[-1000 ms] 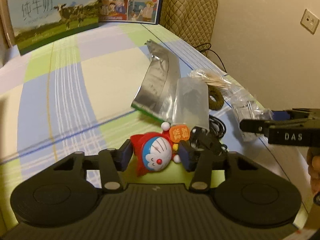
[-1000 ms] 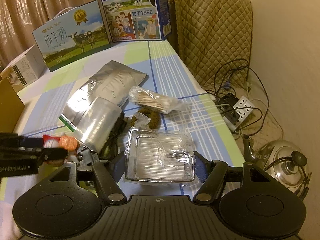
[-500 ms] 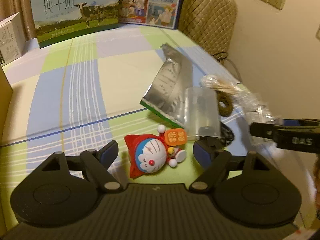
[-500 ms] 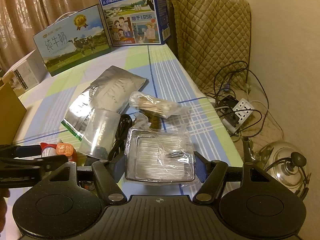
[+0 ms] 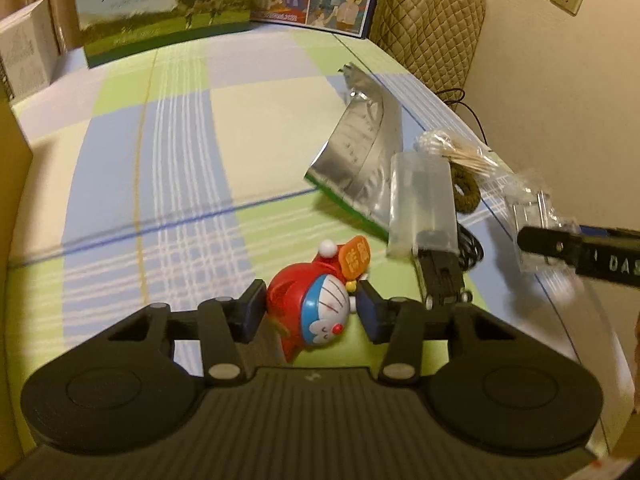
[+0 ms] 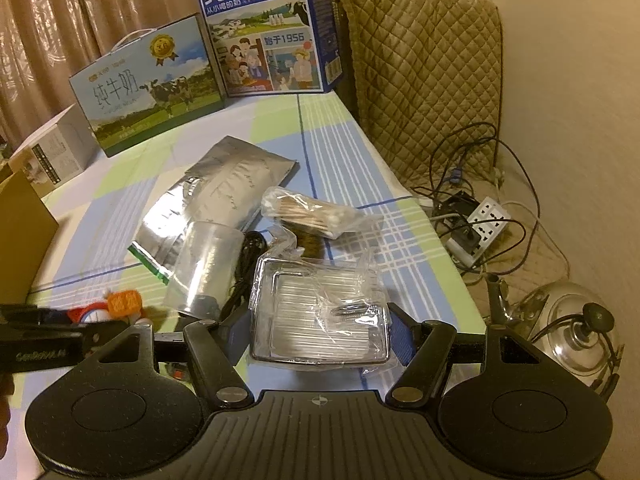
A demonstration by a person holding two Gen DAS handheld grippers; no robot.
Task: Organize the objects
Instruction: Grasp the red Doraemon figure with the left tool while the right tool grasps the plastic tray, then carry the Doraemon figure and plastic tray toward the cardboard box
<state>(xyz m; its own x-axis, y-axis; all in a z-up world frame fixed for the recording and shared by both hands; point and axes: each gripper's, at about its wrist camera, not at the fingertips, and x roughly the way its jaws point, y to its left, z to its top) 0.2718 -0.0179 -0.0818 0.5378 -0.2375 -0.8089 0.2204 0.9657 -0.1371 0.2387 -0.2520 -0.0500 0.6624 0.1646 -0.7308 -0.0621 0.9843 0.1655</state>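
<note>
From my feed, the desk wears a checked cloth in blue, green and cream. At its far edge stand two milk cartons: the green cow carton and the blue carton, with a white box further left. Mid-desk lies a silver foil pouch, a clear bag overlapping its near end. Beside them I see a cotton swab packet, black cable, a clear plastic case and a red-and-blue cat toy.
</note>
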